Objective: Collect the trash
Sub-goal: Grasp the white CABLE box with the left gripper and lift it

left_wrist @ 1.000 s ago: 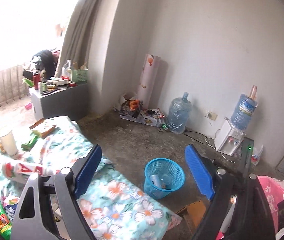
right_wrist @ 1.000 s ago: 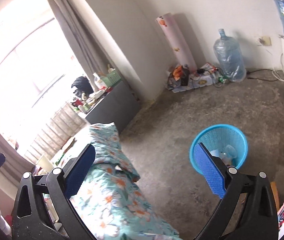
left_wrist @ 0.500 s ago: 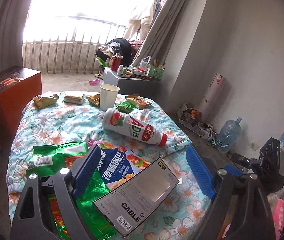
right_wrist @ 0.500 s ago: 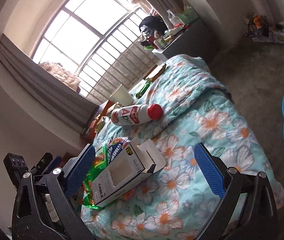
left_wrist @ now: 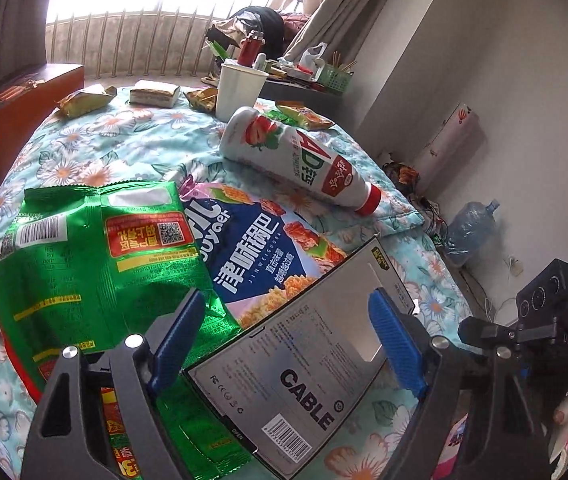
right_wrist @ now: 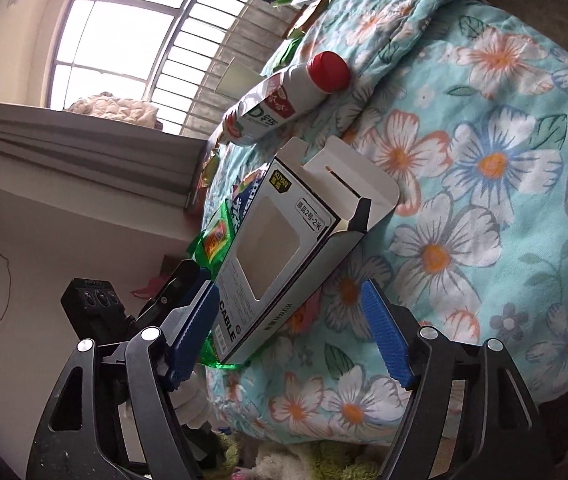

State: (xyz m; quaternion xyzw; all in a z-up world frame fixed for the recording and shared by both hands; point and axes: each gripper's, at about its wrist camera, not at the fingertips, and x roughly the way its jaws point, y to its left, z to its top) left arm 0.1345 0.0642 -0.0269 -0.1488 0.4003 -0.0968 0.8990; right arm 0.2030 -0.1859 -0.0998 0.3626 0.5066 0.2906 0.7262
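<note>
A grey "CABLE" box (left_wrist: 304, 360) lies open-ended on the flowered tablecloth (left_wrist: 123, 144), overlapping a green snack bag (left_wrist: 83, 272) and a blue snack bag (left_wrist: 255, 248). My left gripper (left_wrist: 288, 340) hovers over the box's near half, its jaws closing with the box between them, the pads apart from it. From the other side my right gripper (right_wrist: 292, 332) straddles the near end of the same box (right_wrist: 284, 240), jaws also closing and not pressing. A white bottle (left_wrist: 296, 160) with a red cap lies beyond, also in the right wrist view (right_wrist: 279, 96).
A paper cup (left_wrist: 237, 92) and several small wrappers (left_wrist: 83, 100) sit at the table's far end. An orange cabinet (left_wrist: 3, 108) stands left, a cluttered side table (left_wrist: 304, 76) behind, and a water jug (left_wrist: 468, 232) on the floor to the right.
Both views swung from the floor and blue bin to the table. Both grippers then came down close over the cable box. The right jaws have narrowed.
</note>
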